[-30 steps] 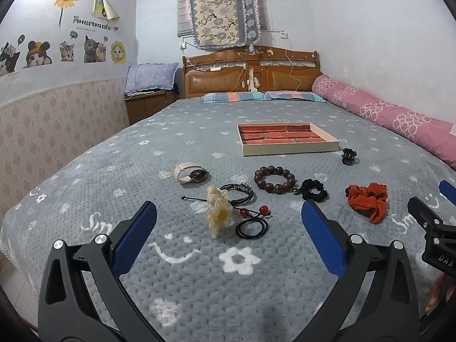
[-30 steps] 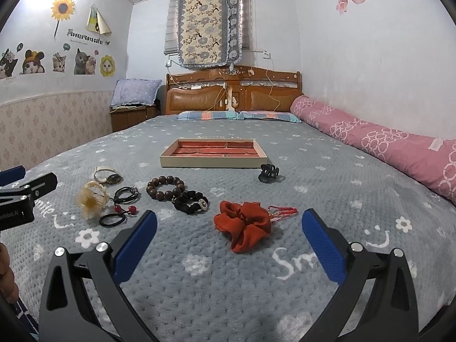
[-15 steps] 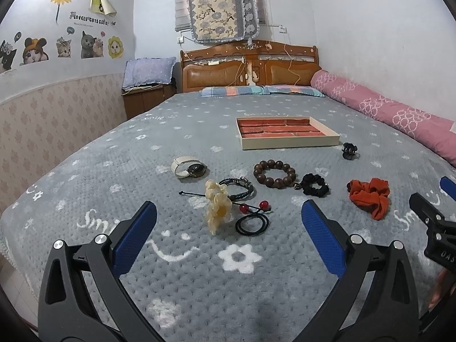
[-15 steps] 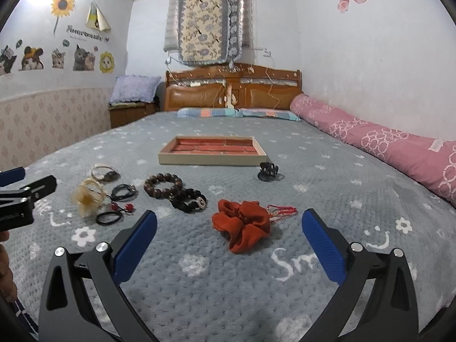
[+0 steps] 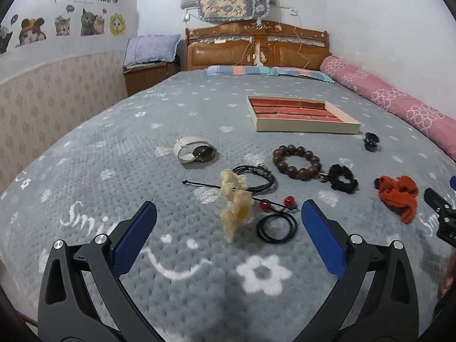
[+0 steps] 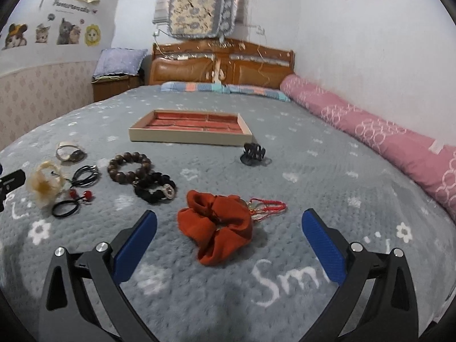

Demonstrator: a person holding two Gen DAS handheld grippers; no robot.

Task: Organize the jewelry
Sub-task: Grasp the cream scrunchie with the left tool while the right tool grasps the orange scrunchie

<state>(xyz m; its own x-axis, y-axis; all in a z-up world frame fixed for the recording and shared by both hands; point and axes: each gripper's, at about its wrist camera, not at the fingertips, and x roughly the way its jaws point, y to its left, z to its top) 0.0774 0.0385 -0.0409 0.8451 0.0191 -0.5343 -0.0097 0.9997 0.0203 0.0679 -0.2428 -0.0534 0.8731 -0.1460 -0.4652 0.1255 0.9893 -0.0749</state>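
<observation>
**Both grippers wide, hovering over jewelry on the bed**

Bed [image 5: 119,148] with grey flower-print blanket carries everything. Pink bolster [image 6: 370,131] runs along the right wall side.

Jewelry tray [image 5: 302,114]: beige rim, red compartments, nothing visible in them. Long axis runs across the bed, roughly parallel to the headboard, sitting past the loose items.

Left hand-held gripper [image 5: 228,228]: fingers spread wide, nothing held, above the blanket near the cream flower hair tie [image 5: 235,208]. Right hand-held gripper [image 6: 228,233]: also spread wide, holding nothing, orange scrunchie [image 6: 218,228] lying between its fingertips in view.

Loose items, in a rough row across the bed, near side of tray:
- wooden bead bracelet [image 5: 296,162], flat, ring open upward
- black scrunchie [image 5: 343,178], touching the bracelet's right side
- watch with pale strap [image 5: 193,151], far left
- black cord bracelet [image 5: 256,178], tail pointing left
- black hair tie with red beads [image 5: 276,222]
- black claw clip [image 6: 252,154], just beside the tray's right corner
- red string bracelet [image 6: 268,206], touching the orange scrunchie
</observation>
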